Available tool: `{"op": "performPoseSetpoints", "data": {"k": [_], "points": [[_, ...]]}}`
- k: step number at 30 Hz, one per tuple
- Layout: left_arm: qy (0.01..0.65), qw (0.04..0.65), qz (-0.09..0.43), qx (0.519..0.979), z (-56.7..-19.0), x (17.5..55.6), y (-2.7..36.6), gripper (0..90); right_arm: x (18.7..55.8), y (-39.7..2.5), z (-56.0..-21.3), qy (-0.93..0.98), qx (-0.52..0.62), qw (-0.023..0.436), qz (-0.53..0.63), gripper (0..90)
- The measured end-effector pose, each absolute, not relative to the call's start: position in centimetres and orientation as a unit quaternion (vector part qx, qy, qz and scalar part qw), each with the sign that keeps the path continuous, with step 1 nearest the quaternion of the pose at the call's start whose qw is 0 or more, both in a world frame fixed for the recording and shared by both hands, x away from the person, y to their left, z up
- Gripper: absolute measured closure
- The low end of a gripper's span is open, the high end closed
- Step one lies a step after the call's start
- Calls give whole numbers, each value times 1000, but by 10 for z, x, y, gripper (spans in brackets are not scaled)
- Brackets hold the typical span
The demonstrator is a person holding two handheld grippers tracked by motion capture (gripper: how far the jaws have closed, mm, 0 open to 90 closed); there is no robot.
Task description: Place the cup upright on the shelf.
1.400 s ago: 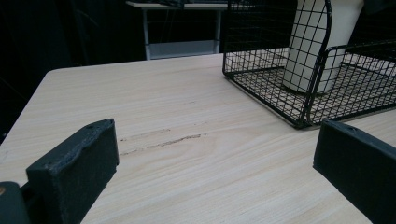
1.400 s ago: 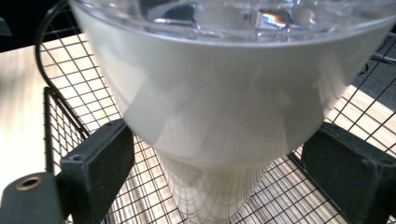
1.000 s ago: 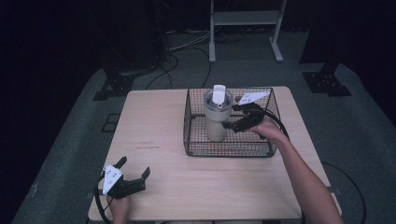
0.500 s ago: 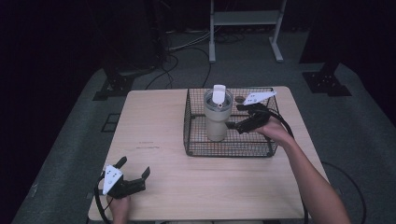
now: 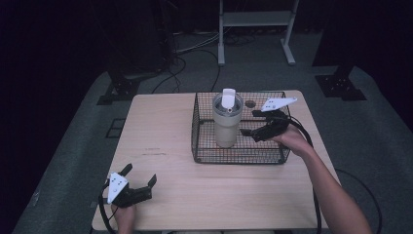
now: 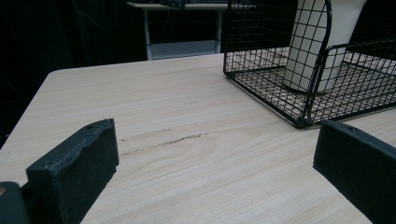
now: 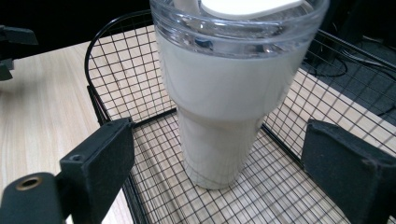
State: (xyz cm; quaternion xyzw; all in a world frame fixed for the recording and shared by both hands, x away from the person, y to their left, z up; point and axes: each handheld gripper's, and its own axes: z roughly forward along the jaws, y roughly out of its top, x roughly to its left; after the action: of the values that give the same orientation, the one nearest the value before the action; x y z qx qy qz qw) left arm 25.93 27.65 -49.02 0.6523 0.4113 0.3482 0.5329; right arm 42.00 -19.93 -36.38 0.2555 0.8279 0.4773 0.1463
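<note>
Your right gripper (image 5: 249,124) hangs inside the black wire-mesh basket (image 5: 204,157), jaws spread wide and holding nothing, just right of the tall cream tumbler with its clear plastic lid (image 5: 226,122). That tumbler (image 7: 219,102) stands upright on the basket floor (image 7: 280,196), towards its left side. Your left gripper (image 5: 139,178) rests at the near left corner of the pale wooden table (image 5: 160,126), jaws wide apart and empty, well apart from the basket.

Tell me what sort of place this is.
Probably a lab or recording studio: a lone wooden table on grey carpet, dark surroundings, loose cables on the floor and a metal stand behind.
</note>
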Motion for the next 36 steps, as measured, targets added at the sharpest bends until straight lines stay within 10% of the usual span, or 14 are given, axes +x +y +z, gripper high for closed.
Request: {"op": "performPoseSetpoints", "data": {"k": [36], "points": [[411, 530, 350, 654, -490, 259, 276, 0, 380, -217, -361, 828, 252, 155, 477, 92]]}}
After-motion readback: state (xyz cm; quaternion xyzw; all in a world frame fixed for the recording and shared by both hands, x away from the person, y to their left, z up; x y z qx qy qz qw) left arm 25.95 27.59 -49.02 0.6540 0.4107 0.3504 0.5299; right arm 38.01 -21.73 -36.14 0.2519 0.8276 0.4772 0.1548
